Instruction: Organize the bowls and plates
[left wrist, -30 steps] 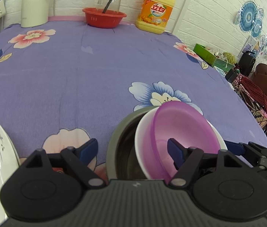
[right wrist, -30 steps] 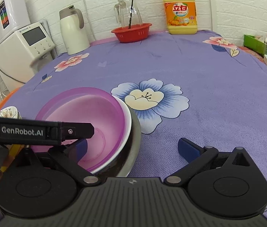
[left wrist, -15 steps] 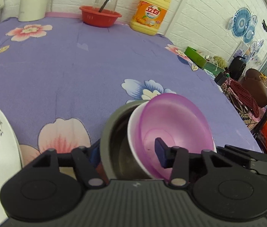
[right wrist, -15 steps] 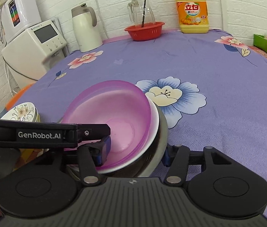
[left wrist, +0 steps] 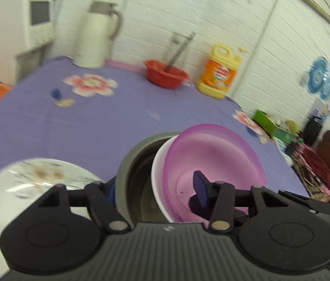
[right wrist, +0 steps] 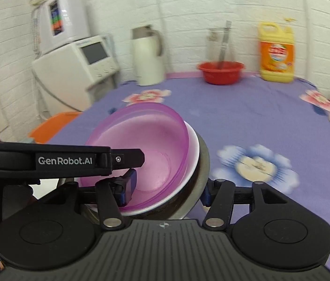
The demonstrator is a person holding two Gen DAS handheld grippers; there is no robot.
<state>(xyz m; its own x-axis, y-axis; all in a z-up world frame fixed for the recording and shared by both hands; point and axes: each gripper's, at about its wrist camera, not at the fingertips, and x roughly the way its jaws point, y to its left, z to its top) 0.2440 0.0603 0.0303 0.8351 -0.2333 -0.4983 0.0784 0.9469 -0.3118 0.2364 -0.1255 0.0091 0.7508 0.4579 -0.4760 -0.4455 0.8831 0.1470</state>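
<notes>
Between both grippers, near edge of the purple tablecloth: nested bowl stack, tilted.
Stack = pink bowl inside white bowl inside steel bowl. Left gripper clamps the stack's left rims, one finger outside, one inside the pink bowl. Right gripper, jaws just opening, straddles the right rims; pad contact cannot be told. Floral plate lies near-left.

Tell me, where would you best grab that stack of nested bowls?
By the rim, from opposite sides. The stack of nested bowls has smooth rounded walls, so only the edges give purchase. The left gripper and right gripper each pinch it, one finger inside the purple bowl, one outside the steel bowl.
</notes>
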